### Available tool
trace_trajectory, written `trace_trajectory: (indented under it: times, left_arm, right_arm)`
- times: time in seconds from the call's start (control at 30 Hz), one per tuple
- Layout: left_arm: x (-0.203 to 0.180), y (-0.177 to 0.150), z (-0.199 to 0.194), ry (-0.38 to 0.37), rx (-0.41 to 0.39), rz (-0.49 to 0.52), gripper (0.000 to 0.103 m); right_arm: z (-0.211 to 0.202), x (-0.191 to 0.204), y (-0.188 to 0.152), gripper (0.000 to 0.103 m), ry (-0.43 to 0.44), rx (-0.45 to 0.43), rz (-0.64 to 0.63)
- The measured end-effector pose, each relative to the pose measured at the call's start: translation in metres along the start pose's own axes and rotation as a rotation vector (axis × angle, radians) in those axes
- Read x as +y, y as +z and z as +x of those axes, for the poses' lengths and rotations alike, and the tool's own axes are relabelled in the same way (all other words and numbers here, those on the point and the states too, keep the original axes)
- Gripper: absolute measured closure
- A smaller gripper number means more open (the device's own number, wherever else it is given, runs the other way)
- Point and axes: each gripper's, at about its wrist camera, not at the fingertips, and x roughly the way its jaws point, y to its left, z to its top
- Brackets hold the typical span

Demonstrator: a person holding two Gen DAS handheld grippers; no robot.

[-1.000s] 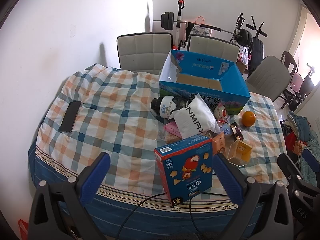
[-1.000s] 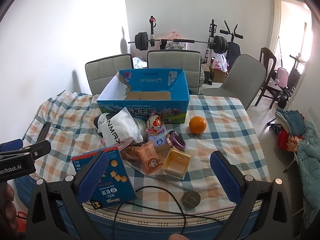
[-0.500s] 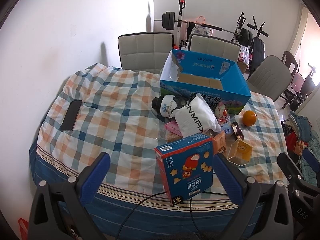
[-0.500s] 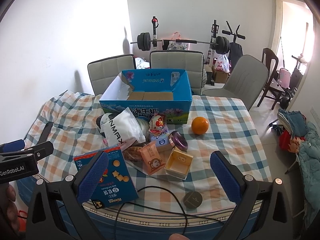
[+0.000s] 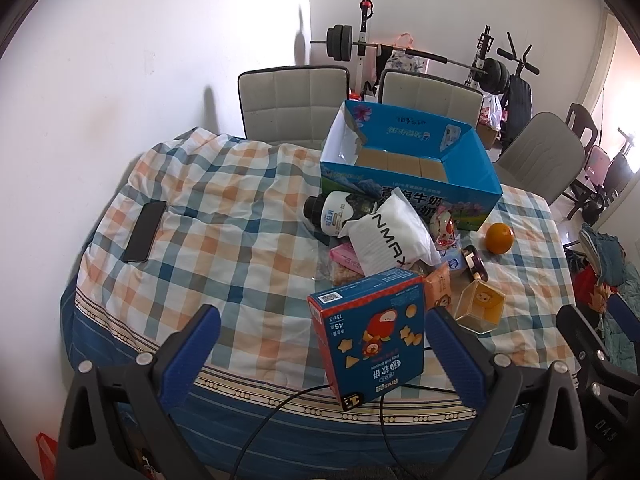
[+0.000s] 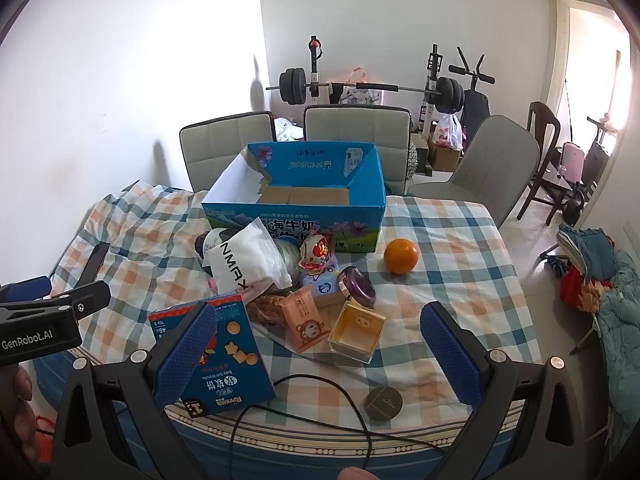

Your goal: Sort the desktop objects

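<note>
A pile of objects lies on the checked tablecloth (image 5: pixel 224 216) in front of an open blue carton (image 5: pixel 408 164), also in the right wrist view (image 6: pixel 304 200). The pile holds a blue biscuit box (image 5: pixel 372 336) (image 6: pixel 224 360), a white pouch (image 5: pixel 388 240) (image 6: pixel 248 260), a bottle (image 5: pixel 328 212), an orange snack packet (image 6: pixel 304 320), a yellow box (image 5: pixel 480 306) (image 6: pixel 356 330), a purple tin (image 6: pixel 358 285) and an orange (image 5: pixel 499 237) (image 6: pixel 401 255). My left gripper (image 5: pixel 320 354) is open and empty above the near table edge. My right gripper (image 6: pixel 316 354) is open and empty, to its right.
A black phone (image 5: pixel 145 230) lies at the table's left. A round dark lid (image 6: pixel 383 402) and a black cable (image 6: pixel 320 392) lie near the front edge. Grey chairs (image 6: pixel 356 136) stand behind the table. Gym gear (image 6: pixel 372 88) stands at the back wall.
Both grippers have drifted slightly; the views shifted a little. Nothing on the table has moved.
</note>
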Motion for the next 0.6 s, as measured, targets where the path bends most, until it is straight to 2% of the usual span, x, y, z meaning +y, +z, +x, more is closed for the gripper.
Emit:
trace_trajectory:
  times: [0.1,0.2,0.37,0.5,0.57,0.6]
  left_arm:
    - [0.003,0.0,0.004,-0.021,-0.021,-0.002,0.0]
    - [0.015,-0.002,0.019,-0.068,-0.005,-0.033,0.0]
    - [0.04,-0.019,0.069,-0.077,0.113,-0.153,0.0]
    - [0.058,-0.04,0.114,-0.116,0.206,-0.257,0.002]
    - [0.063,-0.048,0.134,-0.127,0.229,-0.28,0.002]
    - [0.064,-0.052,0.144,-0.143,0.24,-0.291,0.002]
  right_arm:
    - [0.006,-0.005,0.004,0.0,0.055,0.005,0.004]
    - [0.031,-0.011,0.006,0.0,0.21,0.098,0.026]
    - [0.103,-0.006,-0.015,0.0,0.399,0.328,-0.025]
    - [0.138,0.005,-0.033,0.001,0.562,0.382,-0.05]
    - [0.152,0.015,-0.037,0.008,0.63,0.409,-0.068]
    - [0.158,0.021,-0.039,0.016,0.655,0.424,-0.086]
